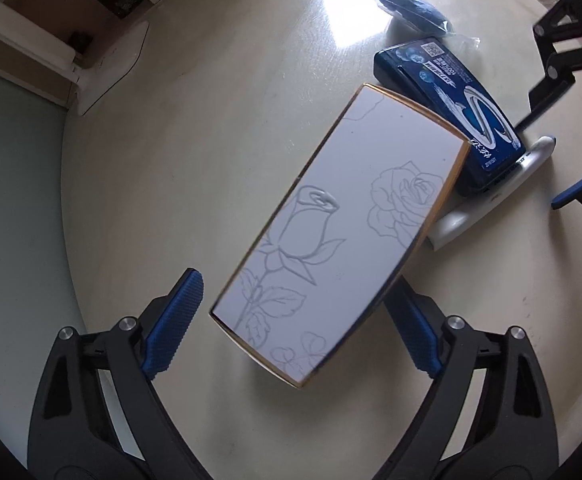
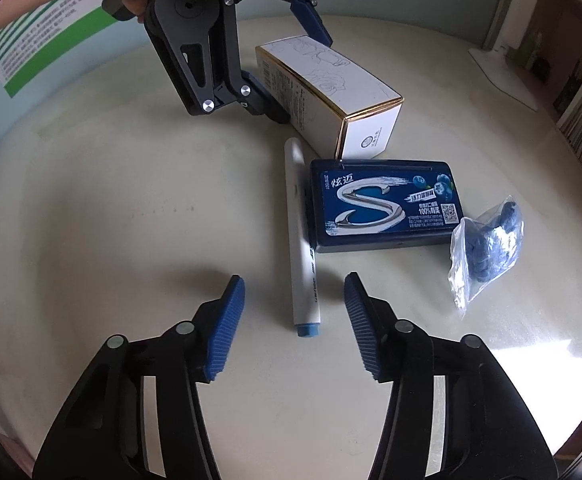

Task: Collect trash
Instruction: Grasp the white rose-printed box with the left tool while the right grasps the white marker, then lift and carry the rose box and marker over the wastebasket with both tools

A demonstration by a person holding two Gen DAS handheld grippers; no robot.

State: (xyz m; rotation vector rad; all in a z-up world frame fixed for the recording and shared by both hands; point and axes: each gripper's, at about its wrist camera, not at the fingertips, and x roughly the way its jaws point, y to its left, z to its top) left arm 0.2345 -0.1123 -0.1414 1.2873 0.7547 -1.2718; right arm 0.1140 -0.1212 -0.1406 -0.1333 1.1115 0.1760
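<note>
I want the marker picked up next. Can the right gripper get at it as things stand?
Probably yes. The right gripper already straddles the marker near its blue cap, pads clear of it; the gum box lies further along.

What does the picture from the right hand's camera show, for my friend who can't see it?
The right gripper has its blue jaws open on either side of a white marker lying on a round pale table. Past it lie a dark blue gum box and a small plastic bag, while the left gripper straddles a white rose-printed box.
</note>
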